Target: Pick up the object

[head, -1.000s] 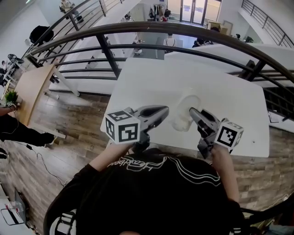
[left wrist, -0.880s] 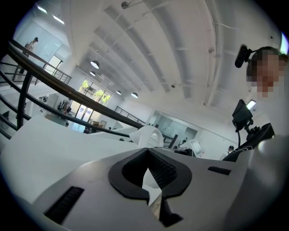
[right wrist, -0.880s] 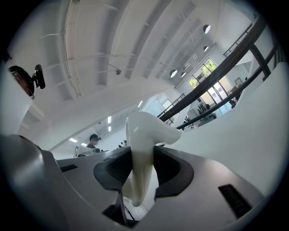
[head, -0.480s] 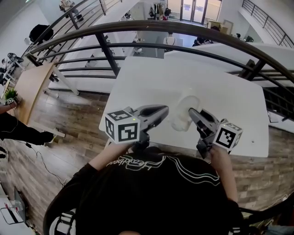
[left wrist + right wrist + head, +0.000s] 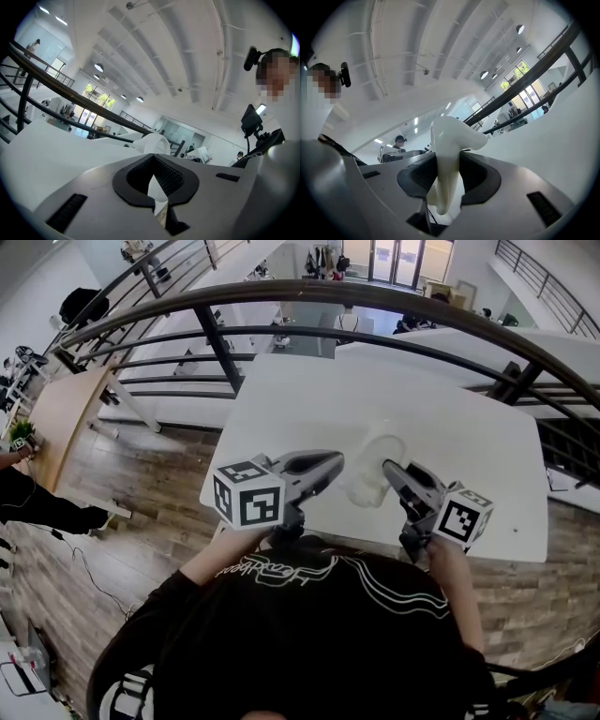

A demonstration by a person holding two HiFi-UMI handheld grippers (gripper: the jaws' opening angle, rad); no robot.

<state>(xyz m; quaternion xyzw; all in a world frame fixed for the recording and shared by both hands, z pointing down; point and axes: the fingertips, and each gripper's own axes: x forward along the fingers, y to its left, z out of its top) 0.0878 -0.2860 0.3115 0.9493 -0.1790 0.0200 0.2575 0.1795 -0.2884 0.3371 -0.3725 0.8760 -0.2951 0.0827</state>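
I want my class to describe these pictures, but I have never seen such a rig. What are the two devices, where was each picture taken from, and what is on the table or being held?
There is no robot here: a person holds a two-jaw gripper in each hand. The head view comes from a camera on the person's head, looking down; the left gripper shows at its left, the right gripper at its right. The other two pictures come from cameras riding on each gripper, looking along its jaws. Below is a white table. The right gripper's jaws are closed on a smooth white object; the left gripper's jaws are together and hold nothing.
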